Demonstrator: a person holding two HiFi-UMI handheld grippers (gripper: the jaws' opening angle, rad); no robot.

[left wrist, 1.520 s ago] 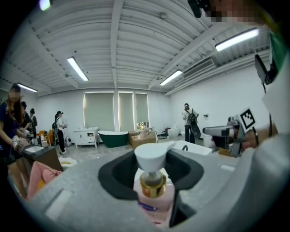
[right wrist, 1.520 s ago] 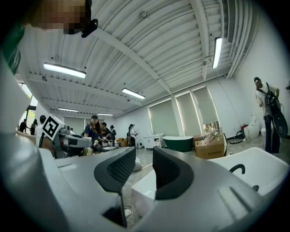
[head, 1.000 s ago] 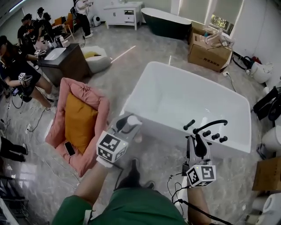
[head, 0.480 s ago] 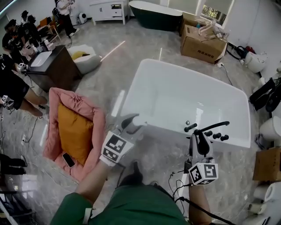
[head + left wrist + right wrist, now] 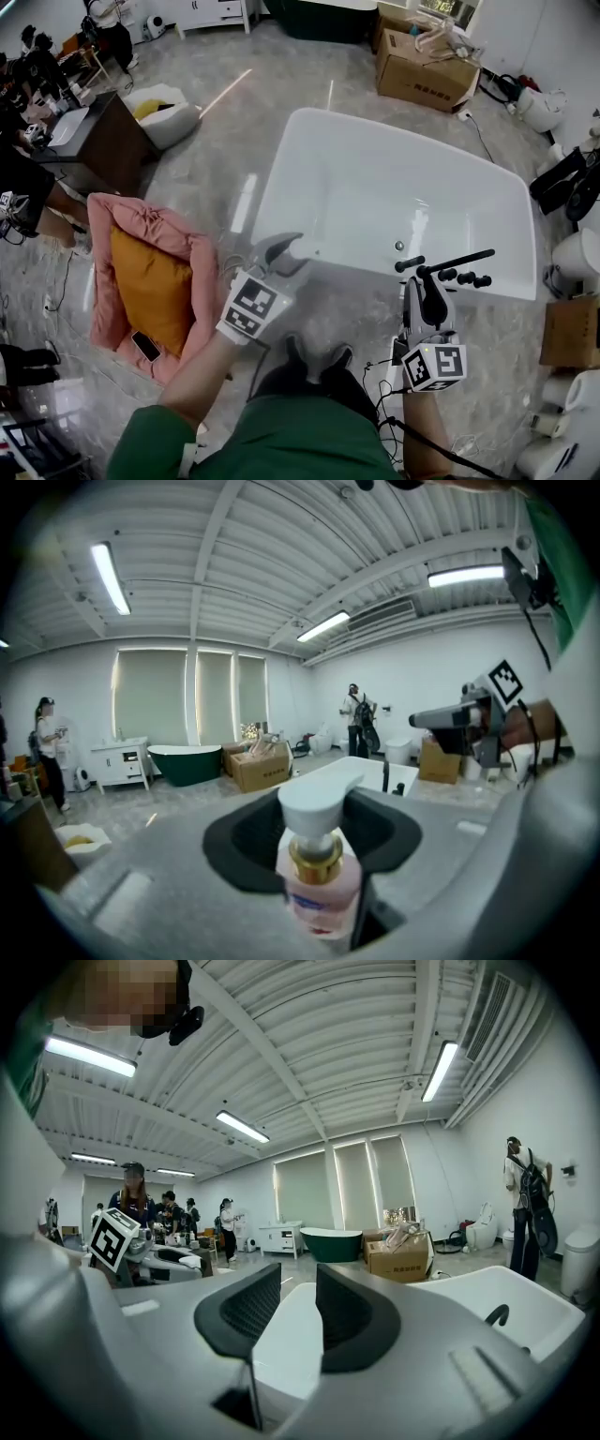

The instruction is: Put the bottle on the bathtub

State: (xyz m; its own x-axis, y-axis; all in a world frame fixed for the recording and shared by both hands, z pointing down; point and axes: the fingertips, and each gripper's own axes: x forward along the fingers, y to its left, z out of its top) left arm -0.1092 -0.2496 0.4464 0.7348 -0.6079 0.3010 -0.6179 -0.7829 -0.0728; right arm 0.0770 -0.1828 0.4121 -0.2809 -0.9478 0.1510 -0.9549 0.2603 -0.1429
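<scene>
My left gripper (image 5: 274, 255) is shut on a pink pump bottle (image 5: 317, 892) with a white pump head and a gold collar. It hangs just off the near left edge of the white bathtub (image 5: 309, 141). In the head view the jaws hide most of the bottle. The left gripper view shows the bathtub (image 5: 364, 766) beyond the bottle. My right gripper (image 5: 428, 298) is at the tub's near right edge, just short of the black faucet (image 5: 448, 267). Its jaws stand slightly apart with nothing between them, and the bathtub (image 5: 511, 1302) lies ahead.
A pink cushion bed with an orange pillow (image 5: 150, 272) lies on the floor left of me, a phone (image 5: 143, 347) on it. A cardboard box (image 5: 422, 70) stands beyond the tub. A dark table (image 5: 98, 141) and several people are at the far left.
Both grippers have moved forward toward the tub's near edge, and the tub now lies closer. The bottle stays in the left gripper.
</scene>
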